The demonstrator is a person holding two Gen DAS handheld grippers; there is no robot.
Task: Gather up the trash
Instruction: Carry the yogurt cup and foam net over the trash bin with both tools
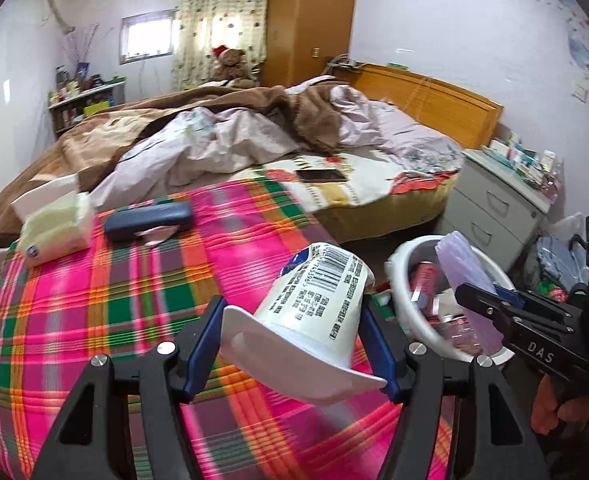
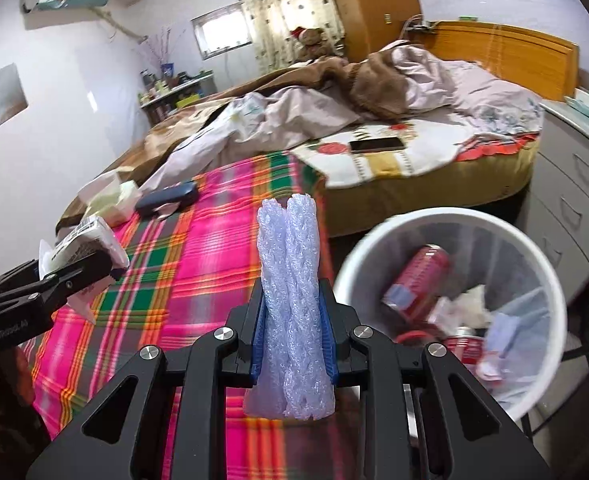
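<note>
Holding a white plastic yoghurt cup with a barcode label (image 1: 314, 316) tilted, my left gripper (image 1: 294, 344) clamps its sides above the pink plaid blanket (image 1: 94, 320). My right gripper (image 2: 292, 332) pinches a folded lilac foam sleeve (image 2: 290, 300) upright, beside the white mesh wastebasket (image 2: 550, 276), presumably ready for dropping.

White walls enclose an unmade bed (image 1: 254, 140), a wooden wardrobe (image 1: 310, 20) and a bright curtained window (image 1: 147, 34).
</note>
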